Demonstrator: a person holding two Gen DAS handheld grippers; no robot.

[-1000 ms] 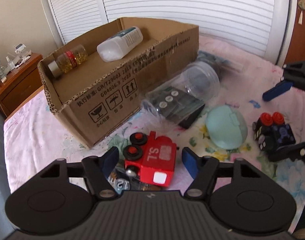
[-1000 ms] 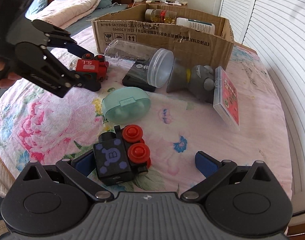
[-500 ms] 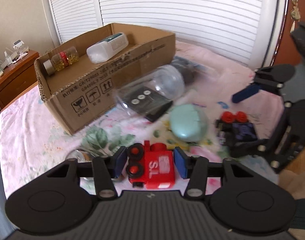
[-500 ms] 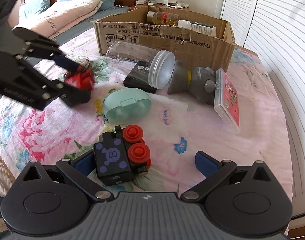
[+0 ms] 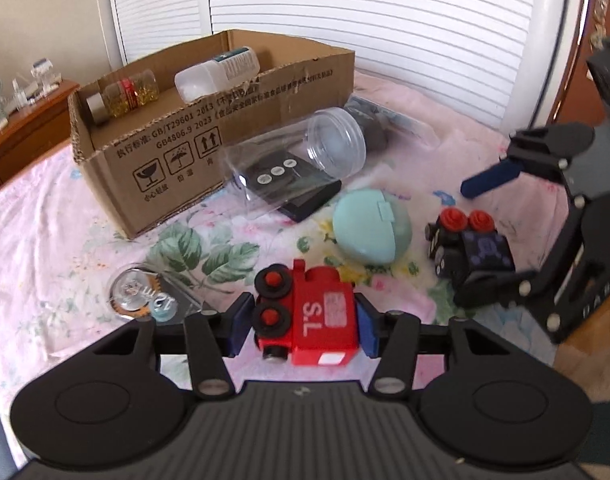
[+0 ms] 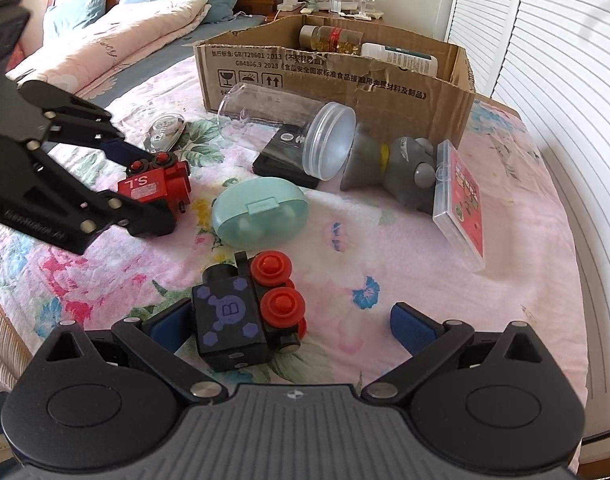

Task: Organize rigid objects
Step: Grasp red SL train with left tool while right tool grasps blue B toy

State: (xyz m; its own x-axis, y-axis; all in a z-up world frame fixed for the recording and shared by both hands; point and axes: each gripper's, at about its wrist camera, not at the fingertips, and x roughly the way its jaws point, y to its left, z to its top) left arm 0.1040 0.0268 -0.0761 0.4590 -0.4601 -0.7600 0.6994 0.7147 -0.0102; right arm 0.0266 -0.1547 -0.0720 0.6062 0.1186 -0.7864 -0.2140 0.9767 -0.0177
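Left hand-held gripper: clamped on red toy train. Right hand-held gripper: wide open astride black toy train.

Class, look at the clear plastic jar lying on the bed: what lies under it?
Under the clear plastic jar lies a flat black device with three round buttons, seen through its wall. The device's far end is hidden.
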